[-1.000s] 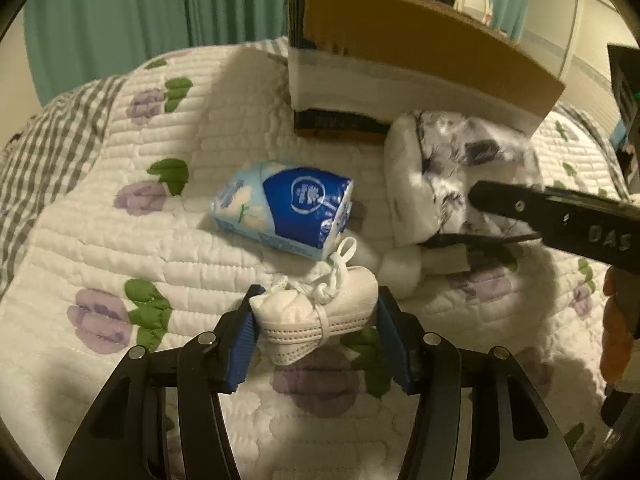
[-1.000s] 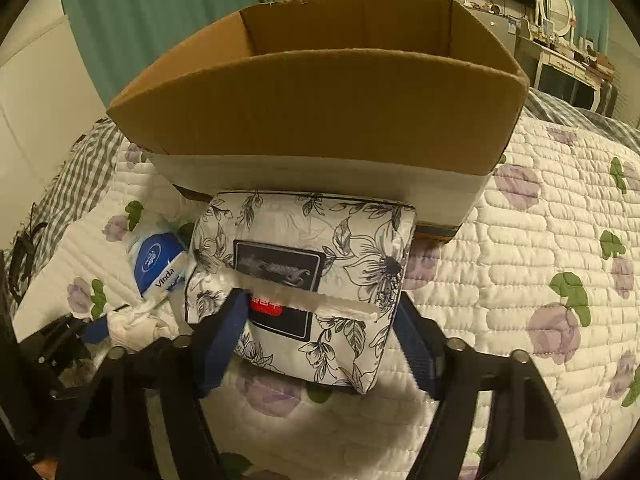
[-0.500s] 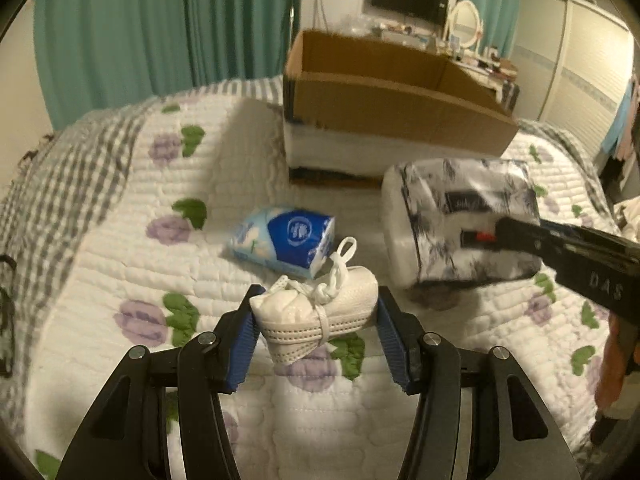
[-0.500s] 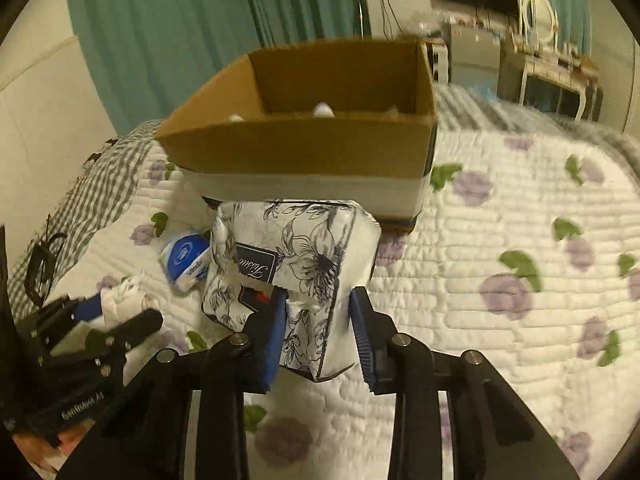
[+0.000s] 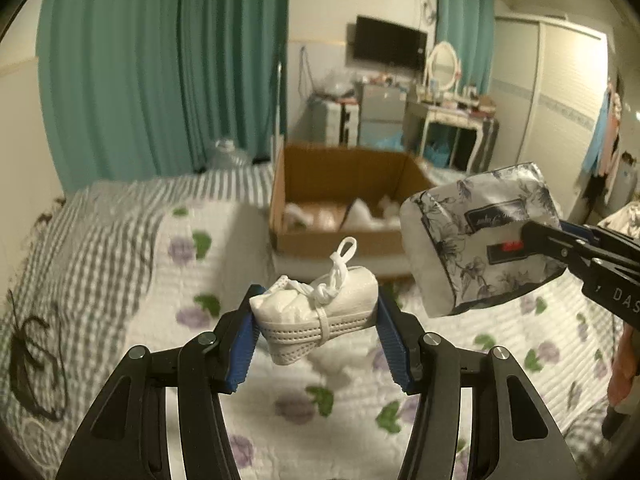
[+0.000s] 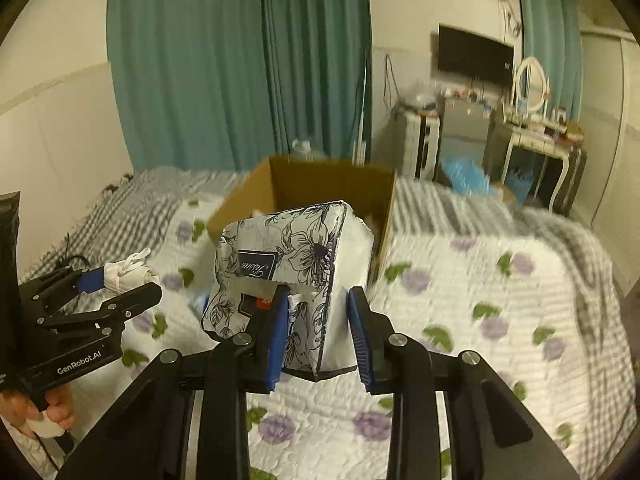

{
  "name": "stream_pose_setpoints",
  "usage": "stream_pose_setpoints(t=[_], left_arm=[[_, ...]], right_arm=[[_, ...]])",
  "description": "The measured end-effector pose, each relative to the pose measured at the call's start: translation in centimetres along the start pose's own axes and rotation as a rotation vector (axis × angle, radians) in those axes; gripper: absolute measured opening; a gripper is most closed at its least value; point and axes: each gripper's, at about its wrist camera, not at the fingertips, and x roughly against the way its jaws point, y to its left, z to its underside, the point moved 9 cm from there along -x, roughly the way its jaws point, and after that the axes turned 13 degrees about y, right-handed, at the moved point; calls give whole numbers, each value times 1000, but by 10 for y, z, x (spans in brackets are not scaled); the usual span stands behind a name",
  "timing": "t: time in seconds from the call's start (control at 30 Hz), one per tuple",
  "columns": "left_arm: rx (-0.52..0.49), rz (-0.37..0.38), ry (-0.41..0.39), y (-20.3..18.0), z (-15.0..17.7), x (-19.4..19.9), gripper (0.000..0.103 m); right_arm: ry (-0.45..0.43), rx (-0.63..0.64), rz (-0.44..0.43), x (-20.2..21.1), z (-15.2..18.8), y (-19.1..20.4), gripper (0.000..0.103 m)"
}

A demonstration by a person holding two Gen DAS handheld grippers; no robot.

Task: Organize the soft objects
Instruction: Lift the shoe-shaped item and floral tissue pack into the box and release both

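My left gripper (image 5: pixel 316 334) is shut on a white folded face mask bundle (image 5: pixel 316 312) tied with its straps, held in the air above the bed. My right gripper (image 6: pixel 318 334) is shut on a floral black-and-white tissue pack (image 6: pixel 288 264), also lifted; it shows at the right of the left wrist view (image 5: pixel 480 240). The open cardboard box (image 5: pixel 344 200) stands on the bed ahead of both grippers, with white soft items inside. It also shows behind the tissue pack in the right wrist view (image 6: pixel 320 184). The left gripper appears at the left of the right wrist view (image 6: pixel 116 280).
The bed has a white quilt with purple flowers (image 5: pixel 280 400) and a grey checked blanket (image 5: pixel 100 232) at the left. Teal curtains (image 5: pixel 160 60), a dresser with mirror (image 5: pixel 444 92) and a wall TV (image 5: pixel 386 42) stand beyond the bed.
Both grippers have risen well above the bed with their loads. The box interior is now in view, and the blue tissue pack on the quilt has dropped out of the left wrist view.
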Motion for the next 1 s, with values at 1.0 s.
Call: stream_pose_setpoints(t=[1.0], left_arm=[[-115, -49, -37, 5, -129, -144, 56]], right_arm=[[66, -45, -92, -174, -131, -37, 37]])
